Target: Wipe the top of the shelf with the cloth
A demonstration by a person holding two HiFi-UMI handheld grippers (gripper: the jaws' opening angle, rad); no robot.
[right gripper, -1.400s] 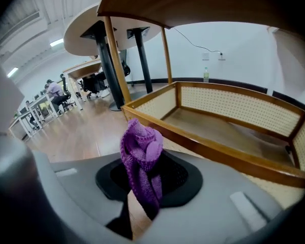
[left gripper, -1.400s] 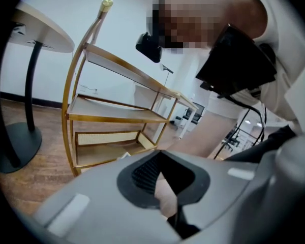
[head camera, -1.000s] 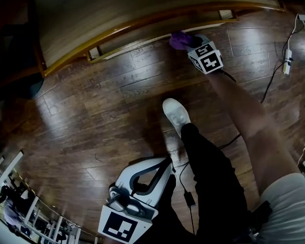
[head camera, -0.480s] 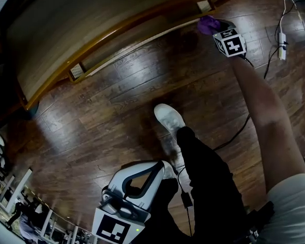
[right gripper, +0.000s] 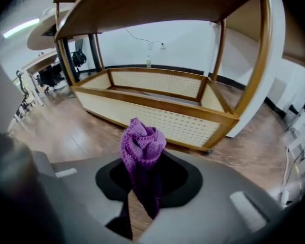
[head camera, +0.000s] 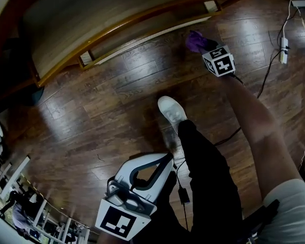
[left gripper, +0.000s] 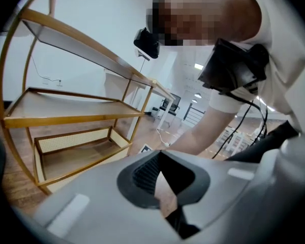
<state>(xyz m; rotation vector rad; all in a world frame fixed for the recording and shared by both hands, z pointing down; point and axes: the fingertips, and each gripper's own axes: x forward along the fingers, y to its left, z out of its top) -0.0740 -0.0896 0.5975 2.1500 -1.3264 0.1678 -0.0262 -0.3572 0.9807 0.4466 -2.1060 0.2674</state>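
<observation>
Close to your body, your left gripper (head camera: 165,161) has its jaws closed together with nothing between them. Farther out, your right gripper (head camera: 203,49) is clamped on the bunched purple cloth (right gripper: 142,145) over the wooden floor (head camera: 107,105). It is near the bottom tier of the shelf (right gripper: 157,103).

You're in what looks like an open-plan office or lab workroom. In the head view a dark plank floor (head camera: 107,105) runs under you. At the upper right of that view a white power strip (head camera: 283,50) lies on the floor, with a black cable (head camera: 267,80) trailing across the boards. In the left gripper view, just right of centre and beyond the wooden shelf (left gripper: 71,111), you can see an office chair (left gripper: 168,104) and bright ceiling panels (left gripper: 199,66). At the left edge of the right gripper view stand desks (right gripper: 38,65) and another chair (right gripper: 51,75), with plain white walls (right gripper: 178,42) behind.
</observation>
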